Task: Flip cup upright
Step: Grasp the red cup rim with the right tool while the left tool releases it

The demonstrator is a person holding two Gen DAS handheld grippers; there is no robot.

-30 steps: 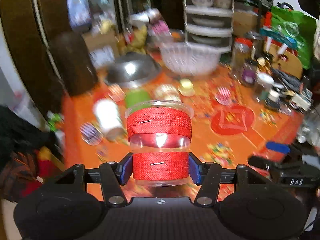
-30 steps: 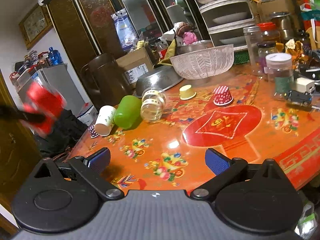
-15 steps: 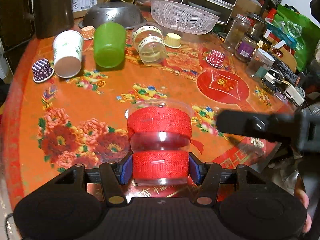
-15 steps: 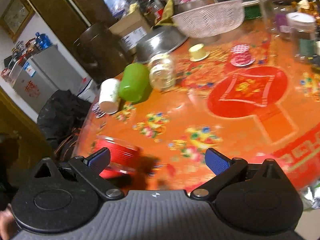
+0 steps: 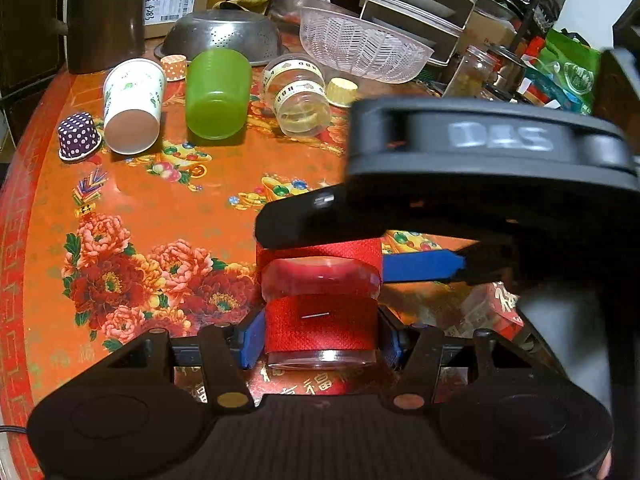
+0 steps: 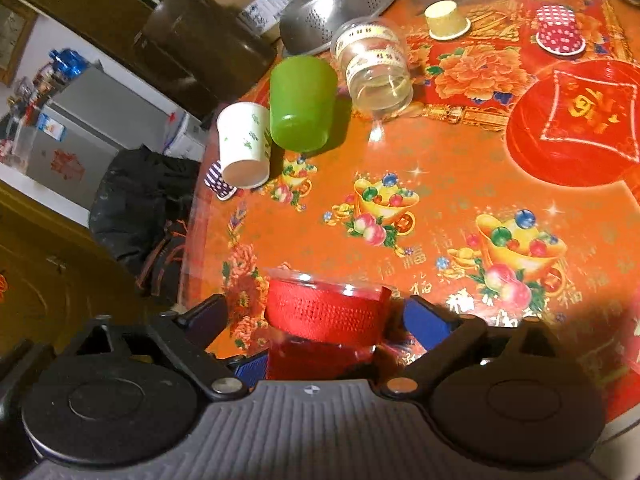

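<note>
Left gripper [image 5: 320,344] clenched on the lower red band of the clear cup [image 5: 320,312], blue pads pressed to both its sides; the cup stands mouth-up at the near edge of the orange floral table [image 5: 160,200].

Right gripper [image 6: 316,316] reaches over the cup from the side, its two fingers straddling the upper red band. One blue pad [image 5: 420,266] lies against the cup's upper band; contact on the other side cannot be told, so whether this tool grips is uncertain.

Beyond the cup, well apart toward the table's far side, lie a green cup [image 5: 218,94], a white paper cup [image 5: 134,106] and a clear jar [image 5: 298,94], all on their sides. Behind these sit a steel colander [image 5: 222,34] and a white mesh basket [image 5: 360,50].
</note>
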